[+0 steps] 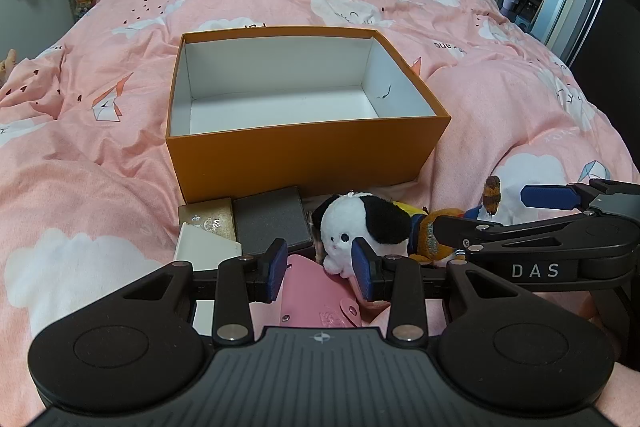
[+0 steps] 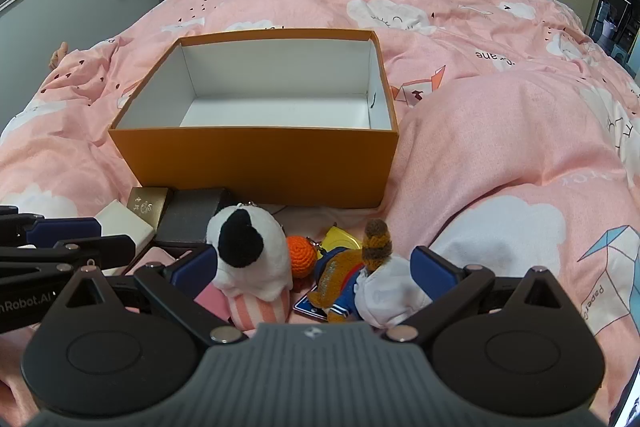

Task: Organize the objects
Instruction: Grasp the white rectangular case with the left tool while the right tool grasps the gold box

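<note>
The orange box (image 1: pixel 304 155) sits empty on the pink duvet (image 1: pixel 100 187), well beyond both sets of jaws, and the things to be sorted lie in a cluster between it and the grippers. The left gripper (image 1: pixel 320 269) has its jaws partly spread with nothing pinched; a pink pouch (image 1: pixel 316 295) lies directly below the gap, and the black-and-white plush (image 1: pixel 360 227) sits just past the right-hand pad. The right gripper (image 2: pixel 314 267) has its jaws spread as wide as they go, empty, with that same plush and the brown plush in a white-and-blue outfit (image 2: pixel 348 283) both lying between the pads. To do this step well, each gripper should probably settle on one item: as the wide jaws stand, closing would likely catch two soft toys at once, so shifting to centre on a single body seems wiser, then closing on its bulk, not on an ear or keychain loop. The right wrist view alone shows an orange crocheted ball (image 2: pixel 301 254) and a yellow item (image 2: pixel 339 235) just beyond the jaws. The left wrist view shows more clearly the gold box (image 1: pixel 210 219), the white box (image 1: pixel 204 247) and the dark grey box (image 1: pixel 272 219) beyond its left-hand pad.
</note>
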### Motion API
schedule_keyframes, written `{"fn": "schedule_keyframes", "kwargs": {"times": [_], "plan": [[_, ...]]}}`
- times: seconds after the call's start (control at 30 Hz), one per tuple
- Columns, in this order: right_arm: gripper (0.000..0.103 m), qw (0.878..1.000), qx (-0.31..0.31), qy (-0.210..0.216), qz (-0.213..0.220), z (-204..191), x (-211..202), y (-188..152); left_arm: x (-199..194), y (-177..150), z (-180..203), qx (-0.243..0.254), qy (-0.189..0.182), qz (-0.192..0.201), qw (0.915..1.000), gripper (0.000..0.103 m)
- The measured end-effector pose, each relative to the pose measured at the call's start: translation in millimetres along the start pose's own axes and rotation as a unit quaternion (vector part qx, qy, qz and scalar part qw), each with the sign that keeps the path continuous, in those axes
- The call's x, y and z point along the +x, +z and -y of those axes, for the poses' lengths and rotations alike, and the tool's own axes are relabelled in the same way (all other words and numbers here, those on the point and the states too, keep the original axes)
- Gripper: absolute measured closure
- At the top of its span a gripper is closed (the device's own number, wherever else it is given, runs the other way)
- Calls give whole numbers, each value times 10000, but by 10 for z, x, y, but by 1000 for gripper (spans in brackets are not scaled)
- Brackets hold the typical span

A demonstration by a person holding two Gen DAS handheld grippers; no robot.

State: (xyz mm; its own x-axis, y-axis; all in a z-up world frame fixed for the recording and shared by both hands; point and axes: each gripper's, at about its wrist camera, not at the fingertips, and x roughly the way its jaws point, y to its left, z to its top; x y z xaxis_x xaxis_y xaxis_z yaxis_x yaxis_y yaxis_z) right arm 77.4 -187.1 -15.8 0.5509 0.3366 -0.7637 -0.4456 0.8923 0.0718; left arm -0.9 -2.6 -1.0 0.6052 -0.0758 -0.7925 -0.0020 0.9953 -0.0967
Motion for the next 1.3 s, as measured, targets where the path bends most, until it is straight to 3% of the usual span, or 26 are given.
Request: {"fn": "schedule_keyframes", "kwargs": {"times": [0.63, 0.77, 0.97, 1.03, 1.17, 1.23, 1.3], "plan": [[1, 9999, -78, -19, -100, -29, 19, 4, 9, 4, 7, -30, 2, -67, 10000, 61], [1, 9996, -180, 101, -208, -21, 55, 108, -67, 81, -80, 55, -85, 86, 9999, 61], [2, 9975, -400, 513, -258, -73, 124, 438, -222, 330, -511, -197, 334, 272, 9989, 61], [17, 9955, -508, 727, -327, -147, 177, 547, -201, 364, -670, -288, 405, 125, 9987, 61], [32, 9855, -527, 1431, -746, -353, 421, 676, 6, 334, -937, -631, 191, -602, 9960, 61], [45, 9804, -627, 1615, -936, -499, 554, 675, 118, 268, -1010, -759, 117, -876, 9932, 60], [46, 9757, -712, 1751, -1109, -618, 697, 650, 227, 186, -1092, -936, 5, -1106, 9894, 58]]}}
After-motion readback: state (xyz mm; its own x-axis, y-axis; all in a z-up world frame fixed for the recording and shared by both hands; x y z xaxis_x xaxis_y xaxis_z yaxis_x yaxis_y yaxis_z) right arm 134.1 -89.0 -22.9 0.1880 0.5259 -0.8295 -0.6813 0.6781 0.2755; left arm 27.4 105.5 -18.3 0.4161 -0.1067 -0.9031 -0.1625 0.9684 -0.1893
